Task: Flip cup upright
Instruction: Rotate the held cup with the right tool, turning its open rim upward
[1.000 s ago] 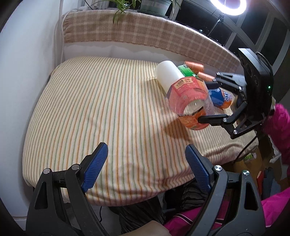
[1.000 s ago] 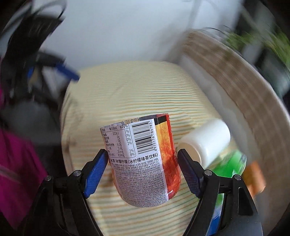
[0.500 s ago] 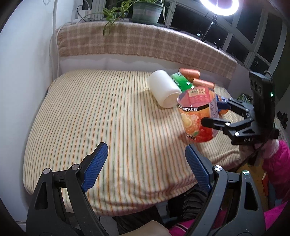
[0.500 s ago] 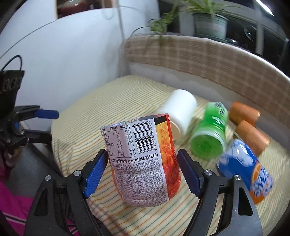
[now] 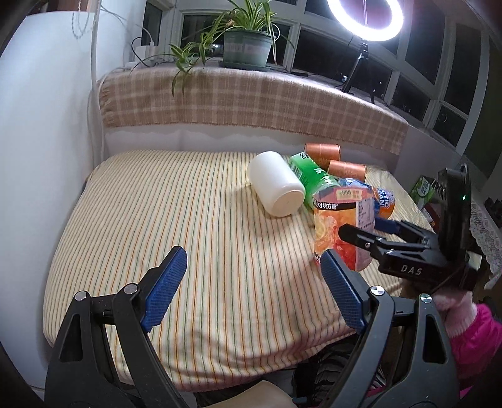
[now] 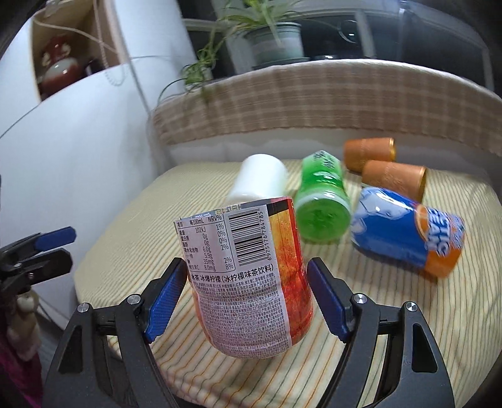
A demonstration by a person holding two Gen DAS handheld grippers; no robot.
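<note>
Two tools in view, one cup between them. Right tool (image 6: 244,292) clamps the cup (image 6: 248,276) across its lower body, blue pads pressed to both sides. Cup stands with long axis near vertical, tilted slightly, open cut rim up, rounded base down near the striped bench cover (image 5: 188,235); whether the base touches the cloth cannot be told. It sits at the right front part of the bench.

Left tool (image 5: 251,292) hangs open over the front edge of the bench, nothing between its pads, well apart from the cup.

Writing: right wrist view shows the cup's label back, a nutrition table headed "100mL" and "NRV%", a barcode with digits 6975176784785, and a line of Chinese characters for an iced lemon tea drink. Left wrist view shows the other face, orange fruit print with "8" and Chinese characters on a band near the rim. Right tool body reads "DAS" in the left wrist view (image 5: 408,266).

Behind the cup lie, on their sides: a white cup (image 5: 276,188), a green bottle-cup (image 6: 323,204), two copper-orange cups (image 6: 392,175), and a blue and orange cup (image 6: 408,232) with large white letters, partly read only.

Left wrist view alone shows the ring light (image 5: 365,18) and the right hand's pink sleeve (image 5: 470,339). Both show a potted plant (image 5: 246,47) on the checked ledge cloth.
</note>
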